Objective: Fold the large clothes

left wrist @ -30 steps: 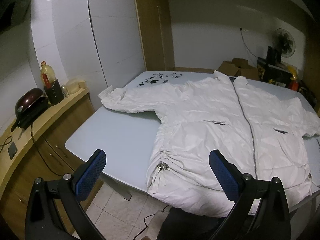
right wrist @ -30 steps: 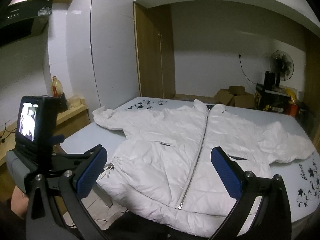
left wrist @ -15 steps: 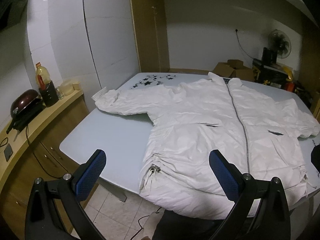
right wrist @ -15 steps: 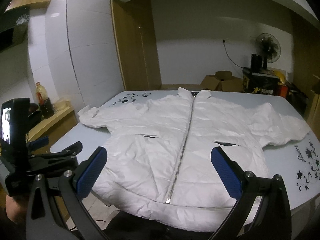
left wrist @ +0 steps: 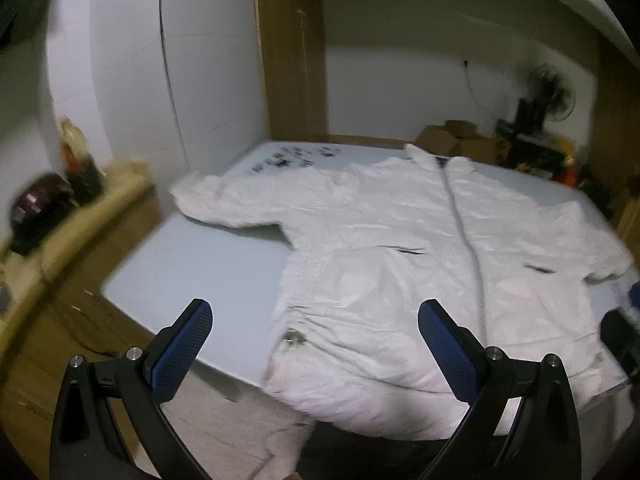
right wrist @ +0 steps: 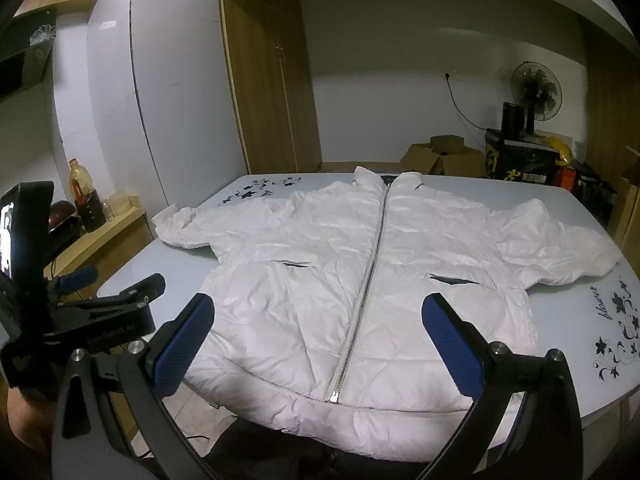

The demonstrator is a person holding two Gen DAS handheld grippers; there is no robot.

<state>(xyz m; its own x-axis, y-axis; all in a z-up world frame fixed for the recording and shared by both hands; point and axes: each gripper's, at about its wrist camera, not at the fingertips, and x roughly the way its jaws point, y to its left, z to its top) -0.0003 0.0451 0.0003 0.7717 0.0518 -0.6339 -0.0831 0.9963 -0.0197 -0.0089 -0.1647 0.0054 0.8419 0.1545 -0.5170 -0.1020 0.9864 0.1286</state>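
Jacket [right wrist: 360,276], white and zipped shut, lies flat and face up on the pale table [right wrist: 576,320], collar toward the far wall, both sleeves spread to the sides and its hem hanging slightly over the near edge. The left gripper [left wrist: 316,320] hovers near the hem's left corner with its jaws spread wide and nothing between them. The right gripper [right wrist: 318,316] is likewise released, over the lower zipper [right wrist: 362,300], touching nothing.

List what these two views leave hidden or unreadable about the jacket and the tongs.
- Jacket hem: in both views it drops over the table edge, out of sight.
- Left wrist view: motion blur smears the drawstring toggle.
- Right tongs: cut off by the left view's edge.
- Jacket's underside: hidden.
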